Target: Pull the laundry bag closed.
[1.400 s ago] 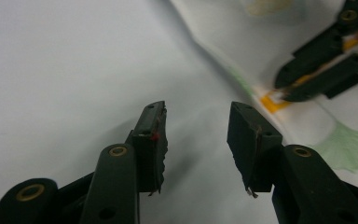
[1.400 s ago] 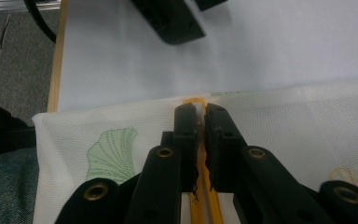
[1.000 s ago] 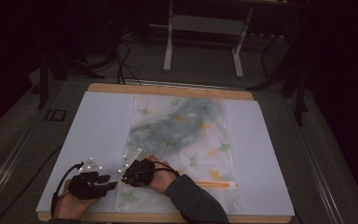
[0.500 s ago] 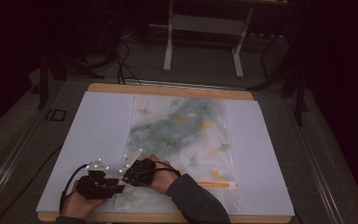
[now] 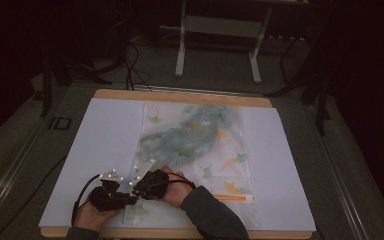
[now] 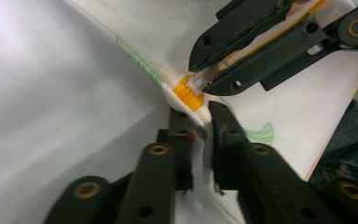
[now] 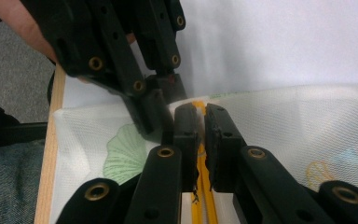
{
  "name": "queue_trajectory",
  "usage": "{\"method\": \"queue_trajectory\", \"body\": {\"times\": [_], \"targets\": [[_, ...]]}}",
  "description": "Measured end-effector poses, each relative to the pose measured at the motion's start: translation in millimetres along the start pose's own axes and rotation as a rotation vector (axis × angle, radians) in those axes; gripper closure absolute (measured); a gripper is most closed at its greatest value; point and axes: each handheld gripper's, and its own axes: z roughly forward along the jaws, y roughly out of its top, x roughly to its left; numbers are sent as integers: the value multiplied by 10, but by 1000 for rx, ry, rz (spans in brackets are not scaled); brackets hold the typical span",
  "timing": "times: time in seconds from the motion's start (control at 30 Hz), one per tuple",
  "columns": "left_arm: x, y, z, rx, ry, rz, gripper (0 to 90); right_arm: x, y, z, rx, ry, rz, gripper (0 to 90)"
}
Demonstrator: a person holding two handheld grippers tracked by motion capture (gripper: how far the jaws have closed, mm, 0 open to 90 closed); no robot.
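Observation:
A white mesh bag (image 5: 195, 145) printed with green and yellow leaves lies flat on the white sheet (image 5: 105, 145). Its orange zipper (image 7: 198, 106) runs along the near edge. My right gripper (image 7: 201, 119) is shut on the zipper strip close to the orange slider (image 6: 189, 93). My left gripper (image 6: 199, 116) has just been closing, and its jaws now pinch the bag's mesh right beside that slider. Both grippers meet at the bag's near left corner, left gripper (image 5: 115, 195) next to right gripper (image 5: 147, 182).
The white sheet covers a wooden table (image 5: 180, 96) whose near edge (image 7: 46, 158) runs just behind the grippers. A metal stand (image 5: 220, 30) and cables (image 5: 130, 65) sit on the dark floor beyond the table. A person's denim-clad leg (image 6: 349, 140) is at the table edge.
My left hand has slid right toward the right gripper and dropped slightly onto the bag's corner. Right hand and bag stay where they were.

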Motion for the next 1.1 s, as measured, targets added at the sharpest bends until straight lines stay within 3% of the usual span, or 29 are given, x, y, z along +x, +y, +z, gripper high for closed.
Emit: {"method": "queue_trajectory", "body": {"times": [0.13,0.67,1.1], "targets": [[-11,3,3,0,5,8,864,-12,-22,1,3,6,6,839],[-13,-5,-14,-11,7,16,877,-59,-144,41,4,26,37,841],[7,-12,-77,-42,9,12,880,-51,-216,81,54,8,27,841]]}}
